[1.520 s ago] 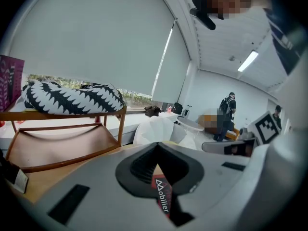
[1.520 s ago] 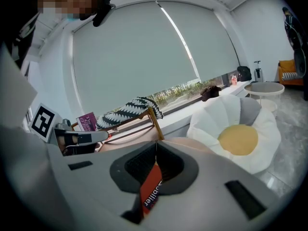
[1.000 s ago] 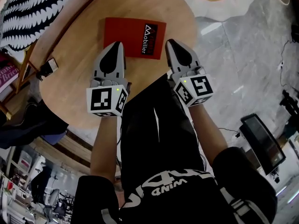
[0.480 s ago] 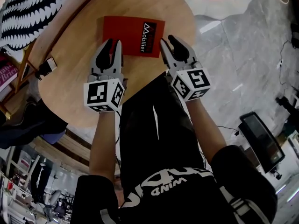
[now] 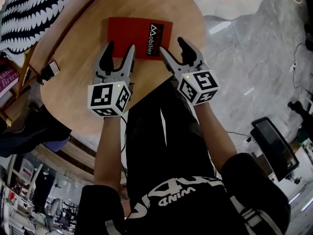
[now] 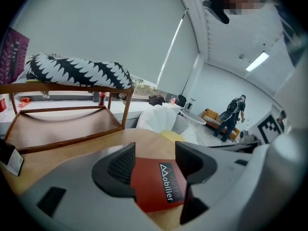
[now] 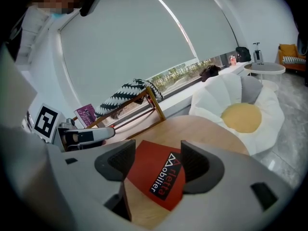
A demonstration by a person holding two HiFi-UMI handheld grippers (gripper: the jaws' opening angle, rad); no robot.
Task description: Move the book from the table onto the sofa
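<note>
Book (image 5: 137, 33) lies just beyond empty, opening left hand-held gripper (image 5: 120, 47).

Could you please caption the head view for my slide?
Left gripper and right gripper, jaws opening, at red book on table.

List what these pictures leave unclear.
Book: head view, near edge partly covered by left gripper and right gripper, jaws opening, book ahead between them; contact unclear.
Purple book: head view, cut by left edge.
Small item: head view, too small to identify.
</note>
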